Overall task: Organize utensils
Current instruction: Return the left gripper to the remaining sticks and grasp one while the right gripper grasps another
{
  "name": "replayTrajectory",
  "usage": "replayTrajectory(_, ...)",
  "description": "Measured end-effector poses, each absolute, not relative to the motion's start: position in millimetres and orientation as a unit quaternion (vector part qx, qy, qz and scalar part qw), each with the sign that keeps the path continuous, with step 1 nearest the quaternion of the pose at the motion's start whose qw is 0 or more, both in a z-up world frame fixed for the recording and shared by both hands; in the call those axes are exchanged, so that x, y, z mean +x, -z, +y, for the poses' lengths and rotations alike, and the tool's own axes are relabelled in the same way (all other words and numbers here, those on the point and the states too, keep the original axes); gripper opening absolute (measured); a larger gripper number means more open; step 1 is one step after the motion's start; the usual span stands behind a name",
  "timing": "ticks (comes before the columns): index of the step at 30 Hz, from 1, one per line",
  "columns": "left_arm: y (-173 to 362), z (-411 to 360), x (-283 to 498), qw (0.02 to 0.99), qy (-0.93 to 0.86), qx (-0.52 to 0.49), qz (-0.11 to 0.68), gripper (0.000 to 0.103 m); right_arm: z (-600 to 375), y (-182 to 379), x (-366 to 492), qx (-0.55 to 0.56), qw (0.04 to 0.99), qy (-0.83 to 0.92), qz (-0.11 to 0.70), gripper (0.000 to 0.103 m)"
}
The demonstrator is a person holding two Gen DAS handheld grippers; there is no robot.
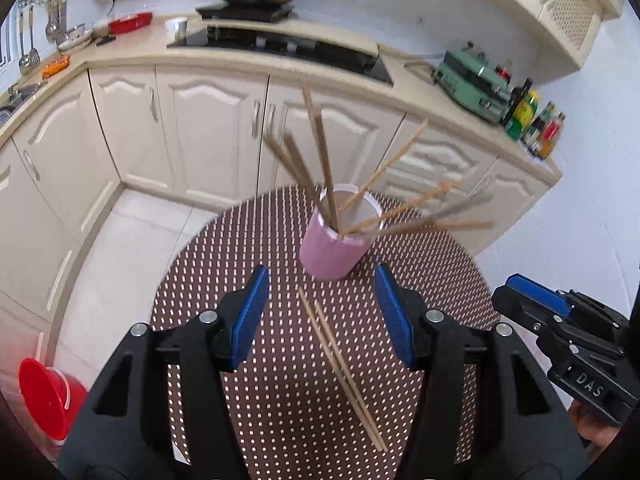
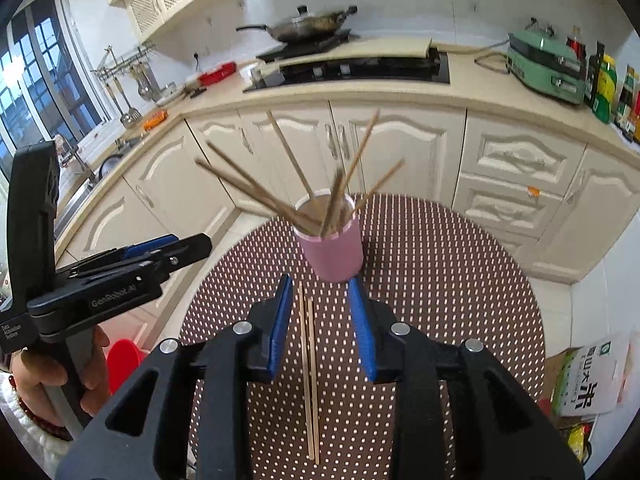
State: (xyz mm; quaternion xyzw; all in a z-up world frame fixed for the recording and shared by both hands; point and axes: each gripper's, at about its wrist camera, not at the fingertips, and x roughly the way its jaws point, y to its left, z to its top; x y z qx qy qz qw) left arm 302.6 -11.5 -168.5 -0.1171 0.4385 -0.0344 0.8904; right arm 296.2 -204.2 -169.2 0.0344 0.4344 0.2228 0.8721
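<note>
Near the middle of the left wrist view, two chopsticks (image 1: pixel 342 368) lie flat on the dotted table (image 1: pixel 280 420), just below the pink cup (image 1: pixel 334 246). Both the left gripper (image 1: pixel 320 316) and right gripper (image 2: pixel 322 326) are spread wide, holding nothing. These sticks look light, stiff and slippery, so pinching their middle seems best.

Bare tablecloth (image 2: pixel 440 280) flanks the loose chopsticks (image 2: pixel 310 376); pink cup (image 2: pixel 334 254) apparently blocks beyond them.

Pink cup (image 2: pixel 333 251) bristling with chopsticks (image 2: pixel 280 196), two loose chopsticks (image 2: pixel 309 368) between parted right gripper (image 2: pixel 322 326) fingers (image 2: pixel 280 320).
</note>
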Motion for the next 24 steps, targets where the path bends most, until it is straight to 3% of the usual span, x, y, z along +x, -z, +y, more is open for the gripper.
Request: replayTrajectory(24, 342, -53, 369, 0.767, 0.038, -0.075, 0.636, 0.054, -203, 287, 320, 0.058, 0.807, -0.179, 0.56, 0.028)
